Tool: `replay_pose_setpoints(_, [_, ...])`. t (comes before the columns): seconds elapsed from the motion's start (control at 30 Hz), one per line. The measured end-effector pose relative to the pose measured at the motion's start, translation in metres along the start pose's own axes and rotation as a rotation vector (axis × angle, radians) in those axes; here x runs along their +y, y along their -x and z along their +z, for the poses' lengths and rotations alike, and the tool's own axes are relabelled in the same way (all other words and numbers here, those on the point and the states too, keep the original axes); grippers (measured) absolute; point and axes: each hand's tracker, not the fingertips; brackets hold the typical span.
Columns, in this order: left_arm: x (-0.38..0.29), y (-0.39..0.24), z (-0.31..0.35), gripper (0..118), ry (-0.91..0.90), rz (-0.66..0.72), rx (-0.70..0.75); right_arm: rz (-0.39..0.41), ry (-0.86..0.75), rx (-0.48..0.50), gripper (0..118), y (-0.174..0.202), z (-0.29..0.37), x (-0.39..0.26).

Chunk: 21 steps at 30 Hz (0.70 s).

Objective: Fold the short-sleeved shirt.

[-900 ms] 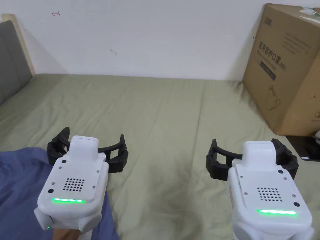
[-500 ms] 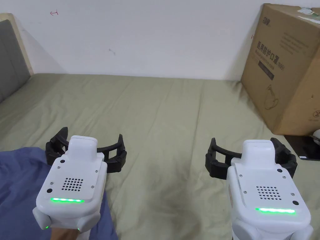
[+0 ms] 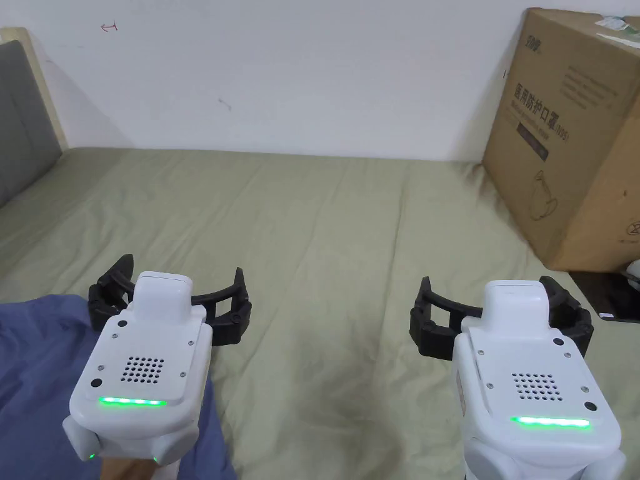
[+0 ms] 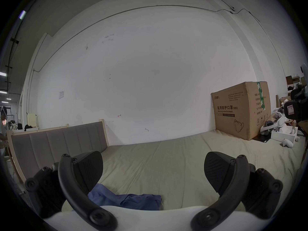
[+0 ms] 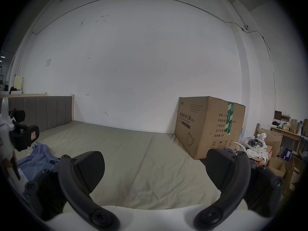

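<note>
Head view: both claws, left claw (image 3: pixel 181 299) and right claw (image 3: pixel 497 309), gape wide over rumpled blue shirt (image 3: pixel 37 375).

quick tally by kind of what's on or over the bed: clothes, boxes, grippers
Clothes: 1, the blue shirt
Boxes: 1, the cardboard box
Grippers: 2, the left gripper and the right gripper, both open
Total: 4

The shirt (image 3: pixel 37 369) is lying on the bed (image 3: pixel 325 250) at lower left — the cardboard box (image 3: pixel 572 137) is standing at upper right, against the wall (image 3: pixel 281 69).
</note>
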Motion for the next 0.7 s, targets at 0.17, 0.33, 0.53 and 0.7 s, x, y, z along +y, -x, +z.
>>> replay_pose_setpoints(0.17, [-0.0001, 0.0006, -0.0001, 118, 0.0, -0.001, 0.0, -0.002, 0.002, 0.0, 118, -0.0008, -0.0002, -0.0001])
replay_pose_setpoints(0.33, [0.0006, 0.0011, 0.0, 118, -0.003, 0.002, -0.001, -0.007, 0.004, 0.003, 117, -0.0013, -0.0006, 0.0002])
replay_pose_setpoints(0.53, [0.0051, 0.0031, 0.0056, 60, -0.016, 0.052, -0.05, -0.012, 0.002, 0.008, 52, -0.0011, -0.0004, 0.0012])
replay_pose_setpoints(0.7, [0.0067, 0.0004, 0.0063, 3, -0.037, 0.083, -0.034, -0.019, 0.001, -0.007, 1, -0.0013, -0.0014, 0.0005])
